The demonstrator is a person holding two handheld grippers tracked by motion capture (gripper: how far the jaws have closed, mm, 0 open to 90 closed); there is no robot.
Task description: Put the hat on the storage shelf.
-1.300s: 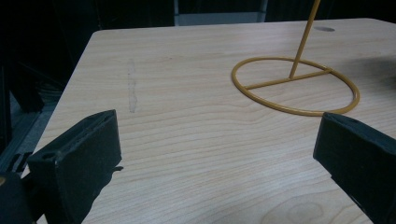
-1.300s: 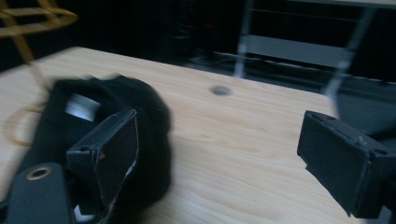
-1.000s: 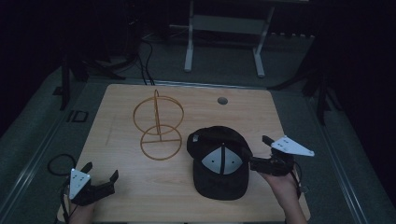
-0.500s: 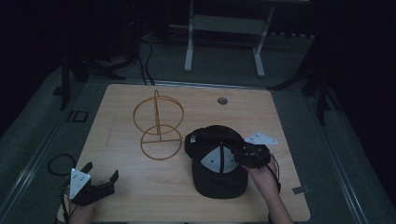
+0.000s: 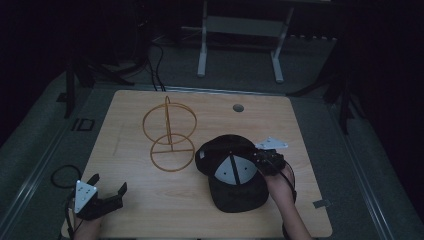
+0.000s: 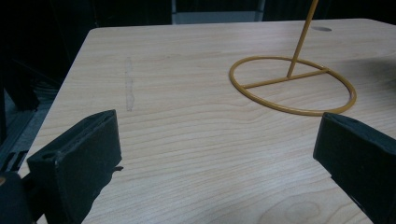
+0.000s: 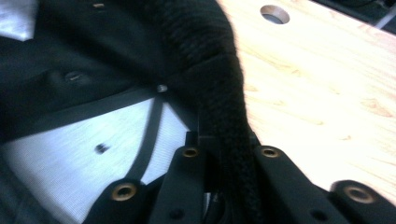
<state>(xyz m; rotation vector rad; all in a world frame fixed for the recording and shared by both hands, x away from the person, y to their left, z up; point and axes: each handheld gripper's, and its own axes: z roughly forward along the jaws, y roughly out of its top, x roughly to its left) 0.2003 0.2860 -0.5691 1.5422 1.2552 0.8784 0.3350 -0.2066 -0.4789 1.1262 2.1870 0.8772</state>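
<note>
Black cap (image 5: 232,172) found upside down on wooden table (image 5: 140,210), just right of gold wire stand (image 5: 169,135), not touching it. Right gripper (image 5: 264,161) clamped narrow on cap's knitted edge (image 7: 224,102), one jaw inside, one outside. Left gripper (image 5: 106,188) parked near front-left corner, jaws spread wide, holding nothing, aimed toward stand's base ring (image 6: 292,84). Judged: grasp secured, lift not begun; carrying cap over and seating it on stand likely outstanding.
</note>
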